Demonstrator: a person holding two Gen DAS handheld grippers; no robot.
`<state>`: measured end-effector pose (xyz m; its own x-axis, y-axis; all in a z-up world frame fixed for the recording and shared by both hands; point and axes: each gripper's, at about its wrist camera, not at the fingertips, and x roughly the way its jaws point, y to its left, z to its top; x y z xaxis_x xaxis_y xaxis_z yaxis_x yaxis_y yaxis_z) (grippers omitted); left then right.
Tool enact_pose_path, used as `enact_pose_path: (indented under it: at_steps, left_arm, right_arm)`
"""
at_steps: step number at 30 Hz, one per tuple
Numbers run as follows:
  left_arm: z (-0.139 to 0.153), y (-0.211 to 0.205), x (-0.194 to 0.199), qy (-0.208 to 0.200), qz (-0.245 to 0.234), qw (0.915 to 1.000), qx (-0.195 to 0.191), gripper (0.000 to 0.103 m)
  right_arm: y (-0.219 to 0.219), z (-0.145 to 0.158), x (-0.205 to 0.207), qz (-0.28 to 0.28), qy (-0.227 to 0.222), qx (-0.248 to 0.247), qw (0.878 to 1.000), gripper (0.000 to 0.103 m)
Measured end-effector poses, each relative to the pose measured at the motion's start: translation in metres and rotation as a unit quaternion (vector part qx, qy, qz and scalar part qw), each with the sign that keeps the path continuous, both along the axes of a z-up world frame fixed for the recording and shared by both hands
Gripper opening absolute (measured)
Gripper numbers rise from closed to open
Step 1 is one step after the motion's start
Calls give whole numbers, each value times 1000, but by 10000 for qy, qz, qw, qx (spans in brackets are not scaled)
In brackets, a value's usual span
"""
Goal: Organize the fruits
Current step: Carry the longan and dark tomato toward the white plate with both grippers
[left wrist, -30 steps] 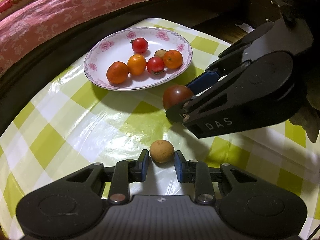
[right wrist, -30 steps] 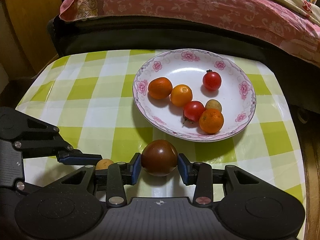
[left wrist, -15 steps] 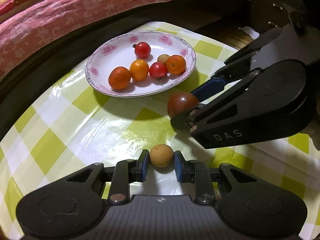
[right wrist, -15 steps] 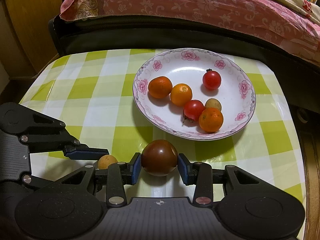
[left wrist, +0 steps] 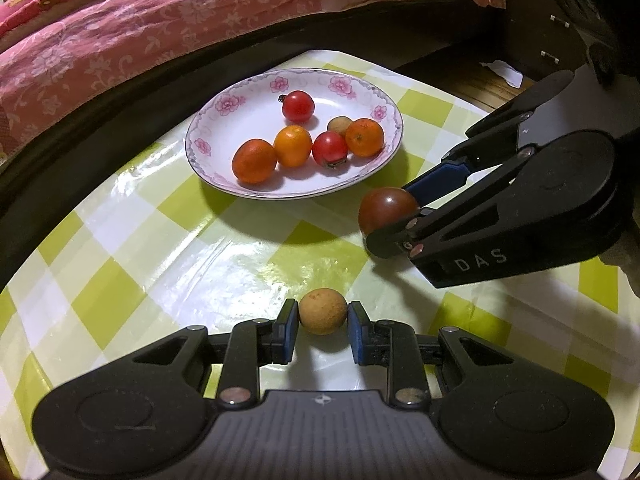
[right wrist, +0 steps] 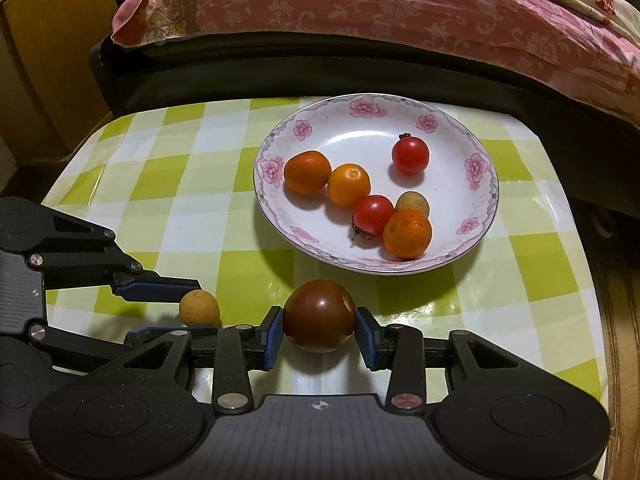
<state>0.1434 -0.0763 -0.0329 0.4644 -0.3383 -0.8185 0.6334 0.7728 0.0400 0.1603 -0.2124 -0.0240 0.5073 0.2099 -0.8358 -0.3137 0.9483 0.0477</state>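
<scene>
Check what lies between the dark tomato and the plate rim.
Nothing: in the right wrist view only bare checked cloth and the plate's shadow separate the dark tomato, held in the right gripper, from the plate.

A home, most likely a bedroom. A bed with a pink floral quilt (left wrist: 168, 28) runs across the far side from 10 to 2 o'clock, its dark frame (right wrist: 320, 68) right behind a small table covered in a glossy green-and-white checked oilcloth (right wrist: 180, 208). A flower-rimmed china plate (right wrist: 476, 168) sits on it toward 12 o'clock. A wooden cabinet (right wrist: 48, 60) stands at 10 o'clock in the right wrist view. Warm, dim indoor lighting.
</scene>
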Motion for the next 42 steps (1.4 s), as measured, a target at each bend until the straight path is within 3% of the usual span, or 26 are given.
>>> enact_pose_path:
  at_steps: [16,42]
  left_arm:
    - [-5,-4,4,-27,18,9999,130,34]
    - [11,-1,10,-265,114,9996,-38,34]
  right_arm:
    - [2,-1,1,109,-49,-130,9998,35]
    - [1,10,-4,88,-147,-49,9998,34]
